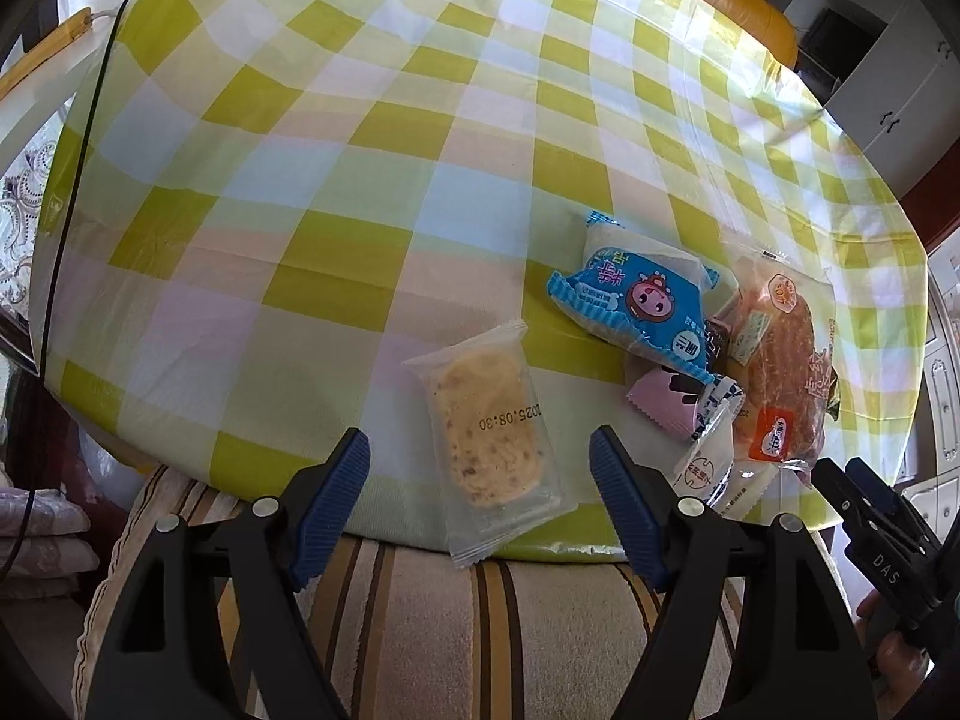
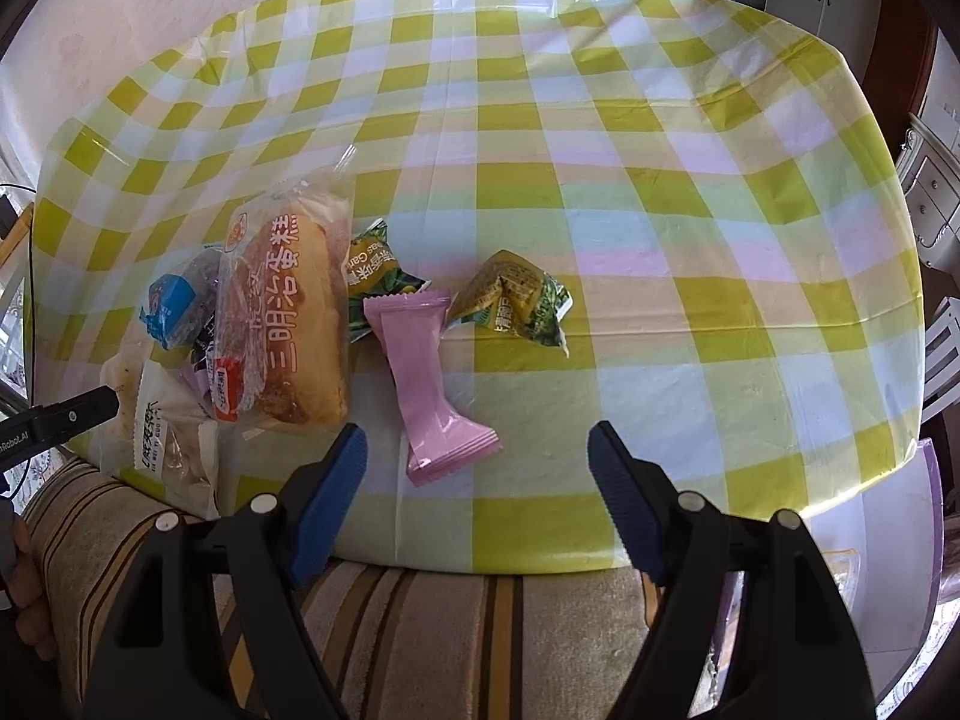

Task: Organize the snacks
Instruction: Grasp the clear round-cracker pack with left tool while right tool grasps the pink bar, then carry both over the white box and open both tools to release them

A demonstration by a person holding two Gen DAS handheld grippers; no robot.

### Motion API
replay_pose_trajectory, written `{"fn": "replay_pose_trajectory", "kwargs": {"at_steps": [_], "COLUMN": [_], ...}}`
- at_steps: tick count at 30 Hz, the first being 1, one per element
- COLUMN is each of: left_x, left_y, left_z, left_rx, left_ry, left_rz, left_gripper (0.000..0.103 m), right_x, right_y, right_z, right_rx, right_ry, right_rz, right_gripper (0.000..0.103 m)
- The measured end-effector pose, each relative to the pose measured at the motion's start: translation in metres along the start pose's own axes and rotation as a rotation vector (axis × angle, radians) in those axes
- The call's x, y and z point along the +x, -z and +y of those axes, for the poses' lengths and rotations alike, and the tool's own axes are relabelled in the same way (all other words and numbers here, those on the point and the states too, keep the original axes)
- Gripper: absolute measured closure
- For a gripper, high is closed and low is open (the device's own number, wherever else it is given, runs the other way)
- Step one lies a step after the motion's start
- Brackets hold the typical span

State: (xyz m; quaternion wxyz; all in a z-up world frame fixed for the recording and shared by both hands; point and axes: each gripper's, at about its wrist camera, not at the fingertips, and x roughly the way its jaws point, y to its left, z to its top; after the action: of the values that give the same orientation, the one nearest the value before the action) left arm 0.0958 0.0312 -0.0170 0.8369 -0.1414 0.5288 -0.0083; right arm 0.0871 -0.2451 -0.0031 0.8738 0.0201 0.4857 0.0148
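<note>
Hovering over snack heap by near table edge: left gripper (image 1: 480, 462) spread wide, empty, straddling clear cake packet (image 1: 489, 438); right gripper (image 2: 478, 456) likewise empty, lined up behind pink wrapper (image 2: 429, 378), probably first picks.

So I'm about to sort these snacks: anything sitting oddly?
Yes. The clear-wrapped cake hangs over the table's near edge and could slip off. The other packets lie piled by the big bread bag.
</note>
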Motion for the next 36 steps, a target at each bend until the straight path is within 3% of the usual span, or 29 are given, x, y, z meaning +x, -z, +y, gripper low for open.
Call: {"fn": "replay_pose_trajectory", "kwargs": {"at_steps": [4,9,19,23,36], "left_x": [0.010,0.013,0.015,0.014,-0.004], "left_y": [-0.002,-0.002,-0.002,-0.002,0.002], "left_z": [-0.007,-0.013,-0.019,-0.022,-0.017], "left_rx": [0.030,0.059,0.094,0.110,0.075], "left_ry": [-0.022,-0.048,-0.100,-0.106,-0.104], "left_rz": [0.020,0.016,-0.002,-0.007,-0.062], "left_gripper": [0.037,0.038,0.060,0.068,0.069], "right_x": [0.008,0.019,0.034,0.034,0.014], "right_y": [-0.005,-0.010,-0.015,-0.013,-0.004], "right_z": [0.001,0.003,0.008,0.013,0.005], "right_rx": [0.002,0.004,-0.011,-0.035,-0.019], "right_ry": [-0.011,-0.027,-0.059,-0.074,-0.074], "right_rz": [0.008,0.025,0.051,0.048,0.002], "right_gripper": [0.033,0.041,0.060,0.080,0.083]}}
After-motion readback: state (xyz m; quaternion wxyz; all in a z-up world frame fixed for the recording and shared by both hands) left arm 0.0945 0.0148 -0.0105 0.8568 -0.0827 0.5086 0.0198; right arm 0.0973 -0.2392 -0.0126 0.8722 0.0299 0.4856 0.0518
